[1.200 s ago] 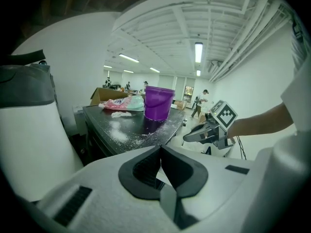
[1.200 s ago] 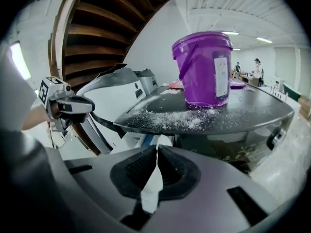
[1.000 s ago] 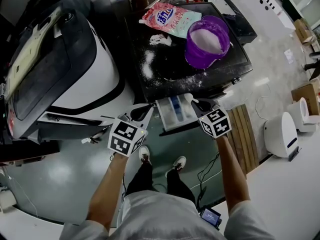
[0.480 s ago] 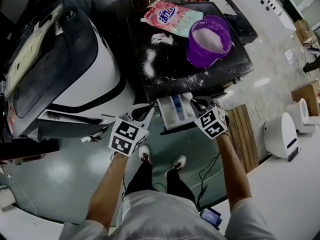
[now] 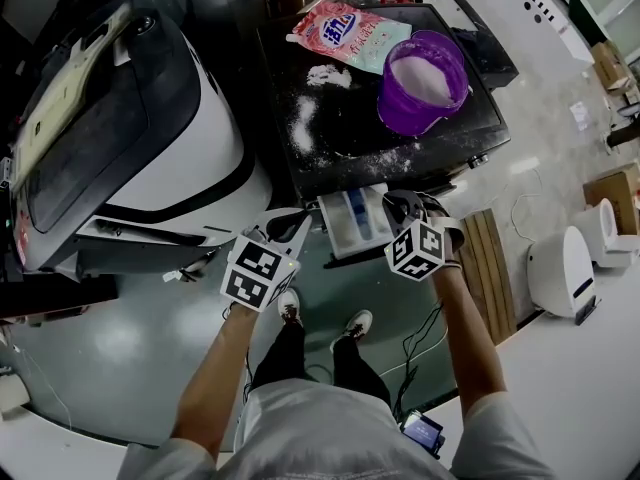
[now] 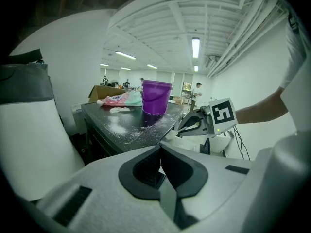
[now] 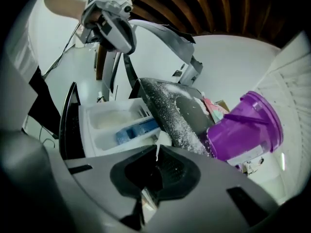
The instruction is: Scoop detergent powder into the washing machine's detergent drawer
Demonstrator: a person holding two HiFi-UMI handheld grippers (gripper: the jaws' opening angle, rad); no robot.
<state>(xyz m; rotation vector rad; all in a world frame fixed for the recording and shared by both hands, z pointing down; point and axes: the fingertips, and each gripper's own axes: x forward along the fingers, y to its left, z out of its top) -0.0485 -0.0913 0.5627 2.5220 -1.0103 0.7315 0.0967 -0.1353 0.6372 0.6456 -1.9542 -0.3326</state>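
The white detergent drawer (image 5: 345, 230) stands pulled out from the front of the black-topped washing machine (image 5: 340, 148), with a blue compartment (image 7: 138, 129) inside. My right gripper (image 5: 393, 203) is at the drawer's right edge. It is shut on the thin handle of a white scoop (image 7: 163, 139), whose bowl sits just over the drawer (image 7: 104, 120). My left gripper (image 5: 300, 218) hangs at the drawer's left side, shut with nothing in it. A purple bucket (image 5: 422, 80) of white powder and a pink detergent bag (image 5: 350, 33) rest on the machine's top.
Spilled powder (image 5: 303, 123) streaks the black top. A large white-and-black machine (image 5: 130, 118) fills the left side. A wooden pallet (image 5: 490, 268) lies on the floor to the right. The person's feet (image 5: 320, 318) stand below the drawer.
My right gripper has shifted a little left toward the drawer and turned with the scoop. The left gripper has barely moved.
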